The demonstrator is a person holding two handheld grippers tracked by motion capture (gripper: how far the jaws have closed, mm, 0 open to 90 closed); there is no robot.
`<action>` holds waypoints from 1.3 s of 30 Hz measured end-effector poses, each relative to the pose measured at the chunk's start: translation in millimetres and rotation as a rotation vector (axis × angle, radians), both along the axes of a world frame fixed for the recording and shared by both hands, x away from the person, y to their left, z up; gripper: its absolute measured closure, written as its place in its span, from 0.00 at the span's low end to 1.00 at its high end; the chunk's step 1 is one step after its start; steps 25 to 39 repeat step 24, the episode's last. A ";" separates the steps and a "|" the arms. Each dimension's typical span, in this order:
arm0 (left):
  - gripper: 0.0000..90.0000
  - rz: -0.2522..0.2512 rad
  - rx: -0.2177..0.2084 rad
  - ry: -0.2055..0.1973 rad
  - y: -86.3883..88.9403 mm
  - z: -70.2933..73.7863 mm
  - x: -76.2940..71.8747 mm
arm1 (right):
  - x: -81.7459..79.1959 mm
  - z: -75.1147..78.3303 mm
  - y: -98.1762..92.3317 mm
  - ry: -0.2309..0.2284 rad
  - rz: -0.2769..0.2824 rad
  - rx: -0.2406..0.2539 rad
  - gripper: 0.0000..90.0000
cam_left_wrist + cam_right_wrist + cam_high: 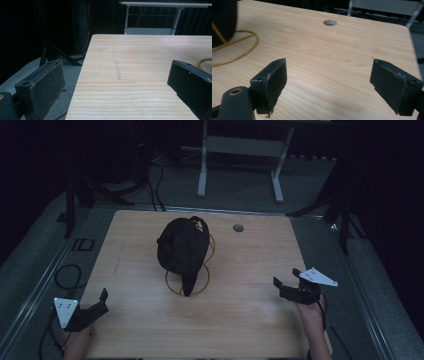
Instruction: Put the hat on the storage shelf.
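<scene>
In the high view we are looking at a black cap [182,249] that is sitting on a gold wire stand [189,282] near the middle of the wooden table [250,320]. The stand is holding the cap up from the wood, we think so that it is keeping its round shape and so that jaws can come under its edge. The brim is pointing toward the person. The left gripper [98,304] is waiting at the near left corner and the right gripper [286,285] at the near right side, both well apart from the cap and both carrying nothing. We are judging that the hands are resting wide so that each one can approach the cap from its own side.

In the left gripper view the two black jaws are standing far from each other, released, with only bare table [140,62] between them. A small piece of the wire stand [205,62] is showing at the right edge.

In the right gripper view the jaws are also spread wide and empty. The cap [223,20] is appearing dark at the top left, with the wire stand [242,47] curving on the wood below it. A round hole [330,23] is lying farther on the table.
</scene>
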State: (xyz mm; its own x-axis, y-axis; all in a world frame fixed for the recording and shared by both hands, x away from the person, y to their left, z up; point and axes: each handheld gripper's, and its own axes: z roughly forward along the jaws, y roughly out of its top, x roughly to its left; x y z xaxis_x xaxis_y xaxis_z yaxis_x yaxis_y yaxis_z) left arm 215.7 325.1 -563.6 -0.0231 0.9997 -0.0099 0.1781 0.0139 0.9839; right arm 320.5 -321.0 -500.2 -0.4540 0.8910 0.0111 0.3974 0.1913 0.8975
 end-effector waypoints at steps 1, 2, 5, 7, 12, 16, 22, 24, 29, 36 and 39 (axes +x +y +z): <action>0.02 0.000 0.000 0.000 0.0 0.0 0.0 | -0.7 -1.6 -2.3 0.006 -0.005 0.003 0.15; 0.02 0.000 0.000 0.000 0.0 0.0 0.0 | -1.5 -3.9 -5.4 0.006 -0.013 0.000 0.15; 0.02 0.000 0.000 0.000 0.0 0.0 0.1 | -3.8 -11.1 -14.0 0.023 -0.043 0.001 0.15; 0.02 -0.001 -0.003 -0.001 0.1 0.0 0.1 | -4.6 -14.8 -17.5 0.030 -0.054 0.000 0.15; 0.02 -0.002 -0.003 -0.001 0.3 0.0 -0.1 | -4.6 -21.1 -21.6 0.041 -0.080 -0.013 0.15; 0.02 -0.004 -0.006 -0.001 0.8 0.0 -0.2 | -4.2 -23.4 -21.8 0.049 -0.088 -0.024 0.16; 0.02 -0.003 -0.014 0.001 1.2 0.0 0.0 | -3.7 -25.6 -24.0 0.052 -0.095 -0.021 0.16; 0.02 -0.002 -0.013 0.002 1.3 0.0 0.1 | -3.6 -25.7 -25.1 0.055 -0.097 -0.016 0.16; 0.02 -0.002 -0.013 0.002 1.3 0.0 0.1 | -3.6 -25.7 -25.1 0.055 -0.097 -0.016 0.16; 0.02 -0.002 -0.013 0.002 1.3 0.0 0.1 | -3.6 -25.7 -25.1 0.055 -0.097 -0.016 0.16; 0.02 -0.002 -0.013 0.002 1.3 0.0 0.1 | -3.6 -25.7 -25.1 0.055 -0.097 -0.016 0.16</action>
